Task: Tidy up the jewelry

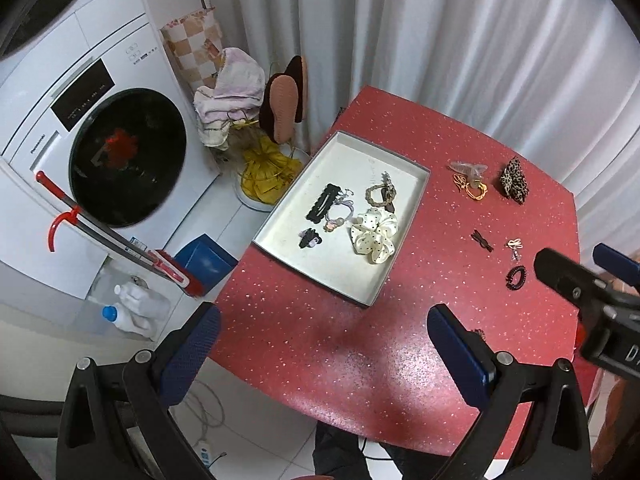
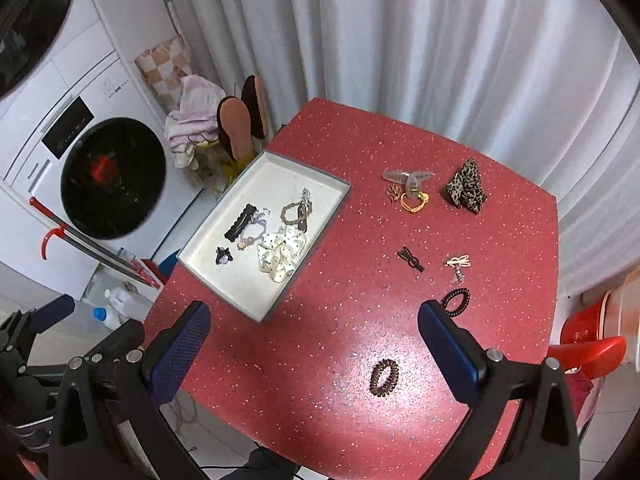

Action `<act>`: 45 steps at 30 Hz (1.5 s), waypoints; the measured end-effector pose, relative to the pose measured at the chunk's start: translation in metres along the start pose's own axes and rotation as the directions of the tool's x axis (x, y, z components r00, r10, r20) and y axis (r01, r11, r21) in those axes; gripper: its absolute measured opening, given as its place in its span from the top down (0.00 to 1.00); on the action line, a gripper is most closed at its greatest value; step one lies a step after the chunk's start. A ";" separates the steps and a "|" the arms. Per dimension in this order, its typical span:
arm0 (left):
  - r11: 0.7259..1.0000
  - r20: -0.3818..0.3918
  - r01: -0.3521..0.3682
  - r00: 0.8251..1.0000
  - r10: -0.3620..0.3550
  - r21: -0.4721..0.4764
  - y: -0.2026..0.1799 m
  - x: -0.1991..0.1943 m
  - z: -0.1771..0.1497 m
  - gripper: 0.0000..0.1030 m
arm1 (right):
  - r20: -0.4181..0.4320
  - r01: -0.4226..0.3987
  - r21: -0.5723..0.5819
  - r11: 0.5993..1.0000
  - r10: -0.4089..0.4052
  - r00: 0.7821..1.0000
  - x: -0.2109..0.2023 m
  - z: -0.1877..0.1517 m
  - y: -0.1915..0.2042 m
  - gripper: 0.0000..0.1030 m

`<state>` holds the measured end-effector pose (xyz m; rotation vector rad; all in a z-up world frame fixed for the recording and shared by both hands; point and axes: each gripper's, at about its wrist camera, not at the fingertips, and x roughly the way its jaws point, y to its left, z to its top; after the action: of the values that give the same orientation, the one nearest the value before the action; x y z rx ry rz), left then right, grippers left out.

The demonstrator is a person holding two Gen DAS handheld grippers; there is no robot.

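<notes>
- The brown coil hair tie [image 2: 385, 379] is lying flat on the red counter [image 2: 320, 360], at its near edge and apart from the other loose pieces.
- It is sitting between the pads of my right claw [image 2: 316, 354], nearer the right pad, with its long axis running near to far.
- My right claw is gaping wide, gripping nothing, and is the nearer one.
- My left claw [image 1: 324, 354] is also hanging open and empty, over the near left of the counter.
- The grey tray [image 2: 224, 296], already holding the polka-dot scrunchie [image 2: 280, 254], is waiting far and left; I am judging the coil tie goes there next.
</notes>
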<state>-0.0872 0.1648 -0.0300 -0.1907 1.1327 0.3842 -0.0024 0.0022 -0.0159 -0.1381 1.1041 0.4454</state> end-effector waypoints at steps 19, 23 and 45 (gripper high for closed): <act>0.999 0.016 -0.030 0.999 0.030 -0.024 0.005 -0.008 -0.004 0.00 | 0.020 -0.005 0.003 1.000 0.005 1.000 -0.010 0.002 -0.001 0.00; 0.999 0.014 -0.031 0.999 0.032 -0.028 0.006 -0.008 -0.004 0.00 | 0.021 -0.007 0.001 1.000 0.007 1.000 -0.009 0.002 -0.001 0.00; 0.999 0.009 -0.036 0.999 0.036 -0.033 0.008 -0.007 -0.007 0.00 | 0.018 -0.013 0.000 1.000 0.013 1.000 -0.009 0.002 0.002 0.00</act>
<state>-0.0990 0.1682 -0.0259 -0.1972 1.1219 0.4354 -0.0045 0.0023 -0.0067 -0.1272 1.0882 0.4572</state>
